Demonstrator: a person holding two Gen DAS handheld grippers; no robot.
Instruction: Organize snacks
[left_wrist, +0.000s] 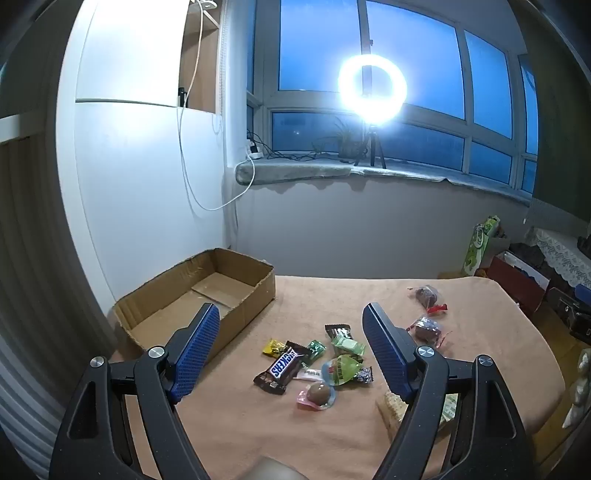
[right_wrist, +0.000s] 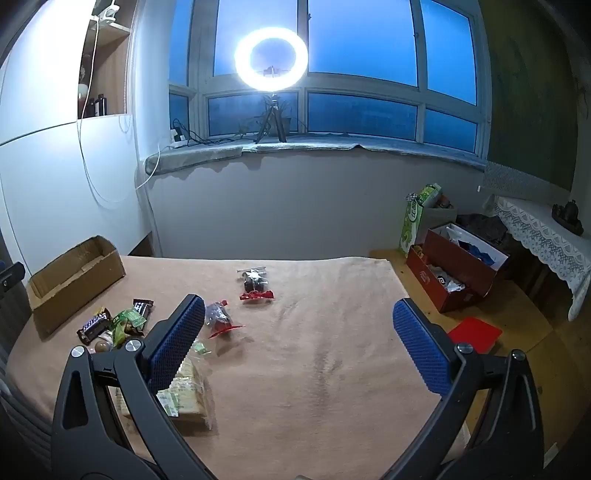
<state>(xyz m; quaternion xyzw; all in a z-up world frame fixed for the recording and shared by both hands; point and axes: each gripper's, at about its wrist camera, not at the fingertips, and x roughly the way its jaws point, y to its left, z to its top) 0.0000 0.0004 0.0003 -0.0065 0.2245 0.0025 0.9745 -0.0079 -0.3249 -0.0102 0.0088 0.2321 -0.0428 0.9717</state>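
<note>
Above the peach-covered surface (left_wrist: 332, 435) we are holding both grippers with jaws spread wide and nothing between them: the left gripper (left_wrist: 291, 347) is hovering over the snack pile (left_wrist: 314, 362), and the right gripper (right_wrist: 299, 343) is hanging over bare cloth, well apart from most of the snacks. The cardboard box (left_wrist: 195, 295), lying open and seemingly bare inside at the far left, is in our judgement where the snacks are going.

The pile is what we are worrying about. The Snickers bar (left_wrist: 282, 367), the green packets and the round chocolate in its clear wrapper (left_wrist: 317, 394) are overlapping and touching, so closing on one is likely to drag or flick its neighbours. The wrappers are looking slick and may be slipping out of the pads during the carry. The cloth could bunch under a low approach.

We are seeing only part of the cracker pack (right_wrist: 188, 391); the right gripper's left finger is covering it in one view, and the left gripper's right finger is cutting it off in the other. The two red-tied sweet bags (right_wrist: 255, 282) are too small for us to be reading their contents, and the box's near corner is sitting behind a finger.
</note>
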